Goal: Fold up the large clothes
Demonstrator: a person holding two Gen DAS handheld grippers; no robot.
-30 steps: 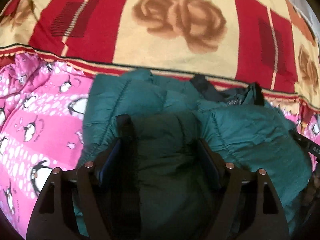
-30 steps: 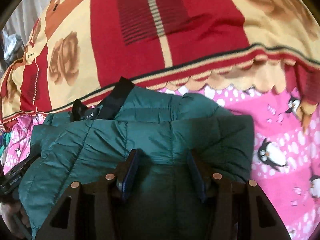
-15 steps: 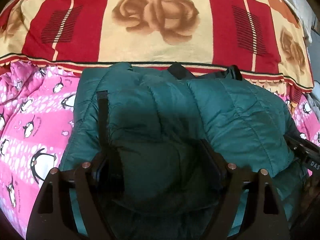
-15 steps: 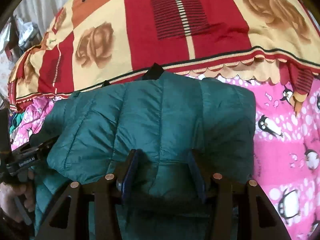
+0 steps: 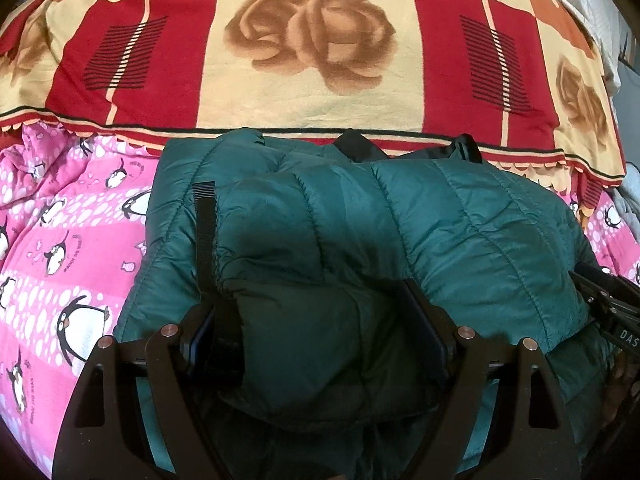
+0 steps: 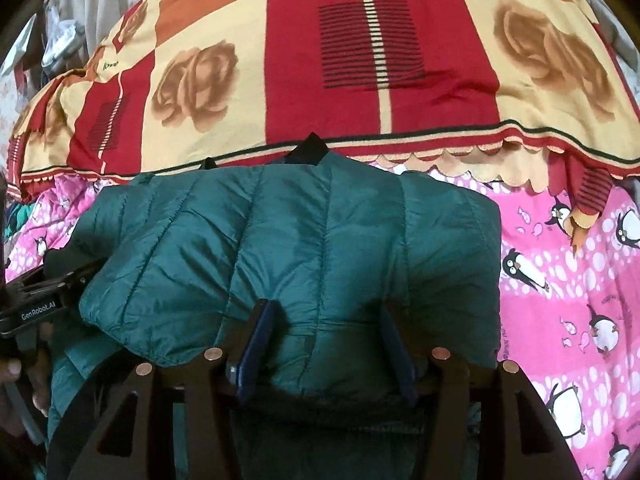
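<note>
A dark green quilted puffer jacket (image 5: 460, 220) lies bunched on the pink penguin sheet (image 5: 60, 240); it also shows in the right wrist view (image 6: 300, 240). My left gripper (image 5: 316, 320) has its jaws wide apart with a thick fold of the jacket between them, beside a black strap (image 5: 204, 232). My right gripper (image 6: 324, 340) also has its jaws apart around a bulky jacket fold. The jacket's black collar (image 6: 308, 150) pokes out at the far edge. Each gripper shows at the other view's edge: the right one (image 5: 608, 312), the left one (image 6: 36, 300).
A red and cream rose-patterned blanket (image 5: 312, 60) covers the far half of the bed, its scalloped edge just behind the jacket. Pink sheet lies to the left (image 5: 60, 240) and to the right (image 6: 580, 280). Clutter sits at the far left (image 6: 56, 44).
Both grippers have lifted and carried the near part of the jacket forward over the rest, so the top layer now covers most of the collar. Both views have drawn back and risen.
</note>
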